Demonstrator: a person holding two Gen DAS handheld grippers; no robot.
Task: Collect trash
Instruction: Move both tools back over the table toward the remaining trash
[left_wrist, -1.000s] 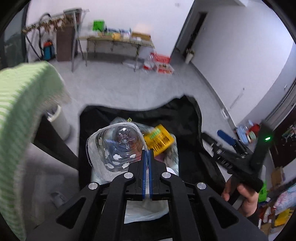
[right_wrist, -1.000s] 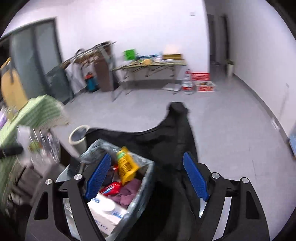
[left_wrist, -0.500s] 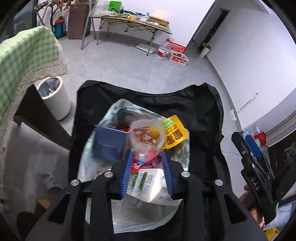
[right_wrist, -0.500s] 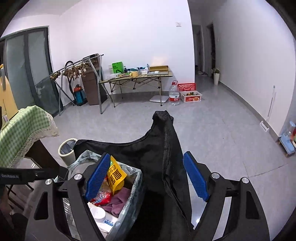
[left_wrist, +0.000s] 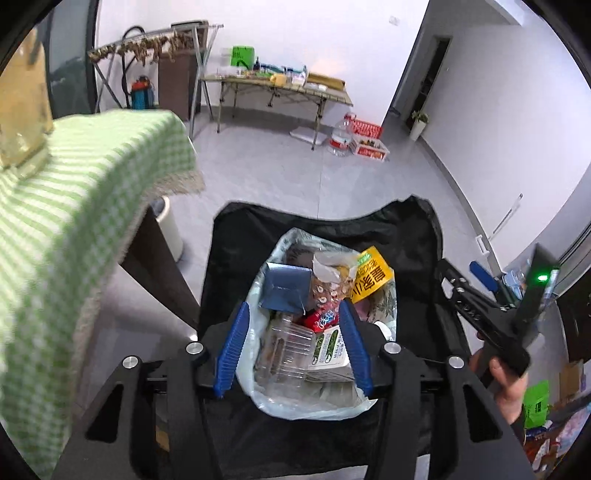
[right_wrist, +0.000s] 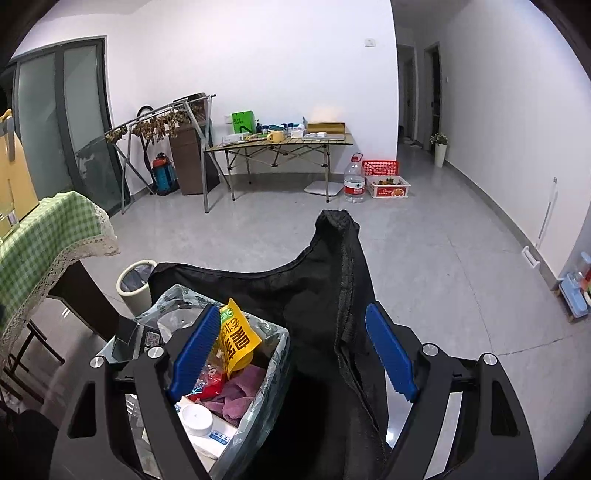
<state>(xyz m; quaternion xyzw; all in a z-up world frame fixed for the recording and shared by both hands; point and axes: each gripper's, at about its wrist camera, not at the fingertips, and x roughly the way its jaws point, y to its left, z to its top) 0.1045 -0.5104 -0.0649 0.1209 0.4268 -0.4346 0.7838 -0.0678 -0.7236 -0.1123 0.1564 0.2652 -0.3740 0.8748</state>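
The left gripper (left_wrist: 291, 347) is hanging over the clear trash bag (left_wrist: 384, 295), and its blue pads are standing apart with nothing pressed between them; the jaws have just been opening. I judge that it is opening to let a piece of trash fall. Under it a clear plastic bottle (left_wrist: 284, 347) is lying loose on top of the heap, at 12 o'clock from the pads a dark blue box (left_wrist: 286, 286) is lying, and at 1 o'clock a yellow snack packet (left_wrist: 371, 275) is standing up.

The right gripper (right_wrist: 295, 350) is also wide apart and is gripping nothing. It is waiting at 3 o'clock of the bag, probably to leave room for the other hand. The person's right hand (left_wrist: 509, 384) is showing at 4 o'clock in the left view.

The bag is sitting inside a black fabric carrier (right_wrist: 314, 280), which is keeping its mouth open. At 9 o'clock a table with a green checked cloth (left_wrist: 74, 206) is standing, with a small white bin (right_wrist: 135, 286) beside it. Further away, across the grey tiled floor (right_wrist: 424, 240), a folding table (right_wrist: 277, 142) and a water jug (right_wrist: 354, 181) are standing by the white wall.
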